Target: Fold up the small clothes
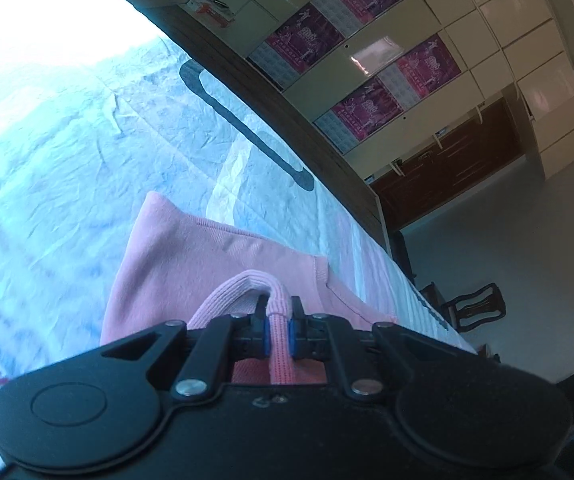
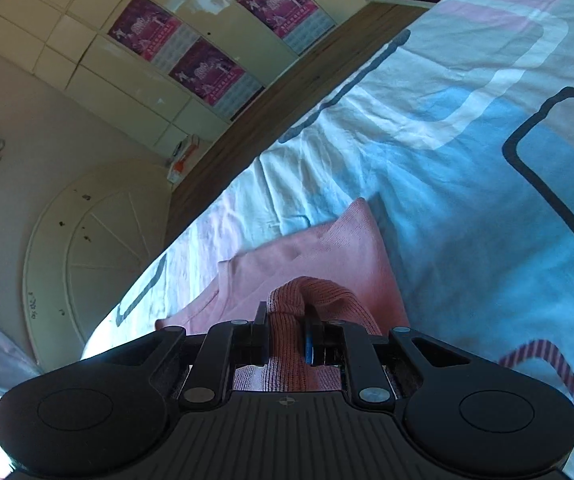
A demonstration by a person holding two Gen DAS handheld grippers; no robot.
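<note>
We are holding a pink garment (image 1: 215,256) with both grippers over a bed sheet (image 1: 67,168) printed in pale blue, white and pink with dark rounded outlines.

Our left gripper (image 1: 278,312) is pinching a ribbed band of the garment: the fingers are standing narrow, with only the thickness of that folded band between the blue pads. The band is looping up just ahead of the fingertips and running back between them toward the gripper body. The rest of the pink cloth is spreading out beyond and to the left of the fingers, draping toward the sheet, with one hemmed edge lying just to the right of the fingertips.

Our right gripper (image 2: 285,320) is clamping a bunched ribbed part of the same garment (image 2: 327,248). Its fingers are standing a little wider than the left ones, and the knit bulge is filling the whole gap and swelling out above the tips. Beyond the fingers the cloth is stretching forward to a pointed corner; another fold is trailing off to the left of the fingers.

Past the bed's wooden edge (image 2: 287,92), cream cupboards (image 2: 87,40) with magenta posters (image 2: 207,72) are showing.
</note>
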